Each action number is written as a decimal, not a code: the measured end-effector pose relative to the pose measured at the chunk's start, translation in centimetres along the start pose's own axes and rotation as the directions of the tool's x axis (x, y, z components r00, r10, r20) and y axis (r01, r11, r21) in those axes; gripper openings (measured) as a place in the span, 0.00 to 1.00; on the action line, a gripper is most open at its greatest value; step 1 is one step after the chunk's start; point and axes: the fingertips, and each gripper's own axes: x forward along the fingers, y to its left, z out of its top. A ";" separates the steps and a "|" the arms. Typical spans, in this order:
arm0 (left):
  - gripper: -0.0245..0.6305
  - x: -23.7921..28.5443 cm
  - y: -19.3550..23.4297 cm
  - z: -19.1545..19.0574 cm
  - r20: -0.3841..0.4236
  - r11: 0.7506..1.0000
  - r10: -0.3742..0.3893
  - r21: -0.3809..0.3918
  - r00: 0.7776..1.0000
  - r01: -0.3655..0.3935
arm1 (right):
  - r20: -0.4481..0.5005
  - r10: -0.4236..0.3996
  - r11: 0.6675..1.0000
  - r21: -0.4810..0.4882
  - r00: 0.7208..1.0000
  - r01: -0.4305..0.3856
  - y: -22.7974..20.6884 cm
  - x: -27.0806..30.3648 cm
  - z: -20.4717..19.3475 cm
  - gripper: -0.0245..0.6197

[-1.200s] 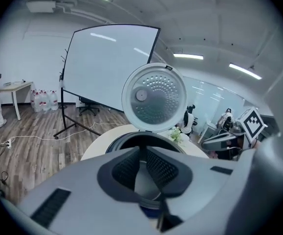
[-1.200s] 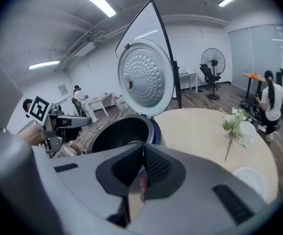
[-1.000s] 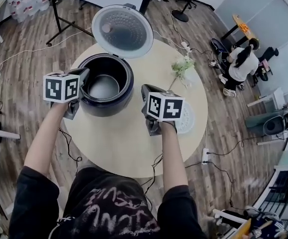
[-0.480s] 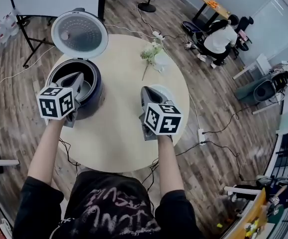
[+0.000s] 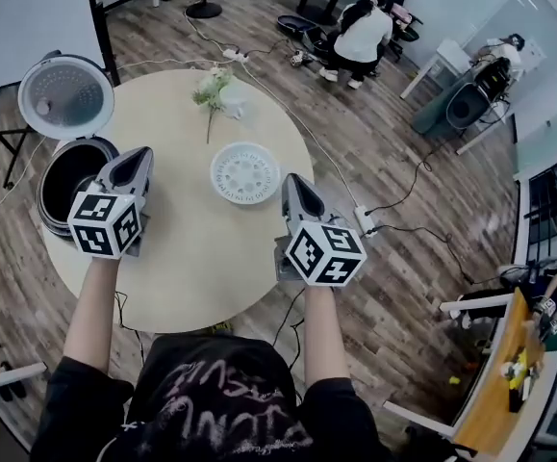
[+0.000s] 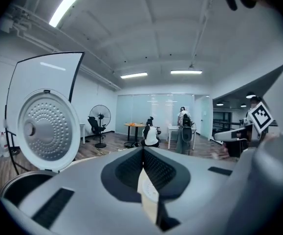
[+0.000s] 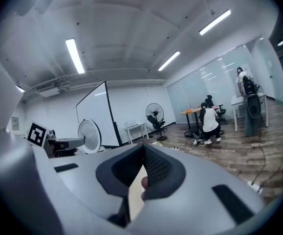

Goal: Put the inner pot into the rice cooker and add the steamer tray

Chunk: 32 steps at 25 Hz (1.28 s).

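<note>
**Both tools idle over the tray.** You hold the left tool (image 5: 136, 158) and the right tool (image 5: 293, 187) level above the round counter (image 5: 211, 268). They flank the white steamer tray (image 5: 245, 172), which lies flat on the counter, touched by neither.

The left tool's jaws are pressed together with nothing in them, and the right tool's are likewise closed and empty.

At the counter's left edge the rice cooker (image 5: 52, 219) stands with its lid (image 5: 64, 96) tipped up and back. That leaves the mouth clear, as it must be for anything to go in from above. The inner pot (image 5: 71, 176) looks to be already seated in the dark hollow, though the left tool covers part of the rim.

That would leave the tray as the remaining job. Closed jaws must part before either tool can take its edge.

A sprig of flowers (image 5: 215, 89) sits beyond the tray.
</note>
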 end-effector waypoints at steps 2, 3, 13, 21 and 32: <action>0.05 1.1 -2.9 0.2 0.010 0.998 -0.030 0.046 0.999 0.030 | 0.045 -0.050 0.999 -0.008 0.998 0.051 -2.6 -2.7 0.8 0.05; 0.05 1.5 -3.9 0.2 0.016 0.997 -0.044 0.060 0.999 0.043 | 0.065 -0.073 0.997 -0.010 0.995 0.074 -3.6 -3.9 1.1 0.05; 0.05 2.4 -10.2 0.1 0.063 0.989 -0.128 0.088 0.990 0.123 | 0.157 -0.239 0.971 0.013 0.958 0.240 -8.2 -11.9 1.2 0.05; 0.11 1.5 -9.1 -1.5 0.052 0.991 -0.129 0.053 0.990 0.126 | 0.134 -0.217 0.976 0.010 0.967 0.217 -7.4 -11.5 -0.2 0.14; 0.51 1.7 -9.1 -2.5 0.065 0.985 -0.170 0.029 0.983 0.169 | 0.127 -0.149 0.985 -0.072 0.981 0.159 -6.3 -9.9 -0.5 0.59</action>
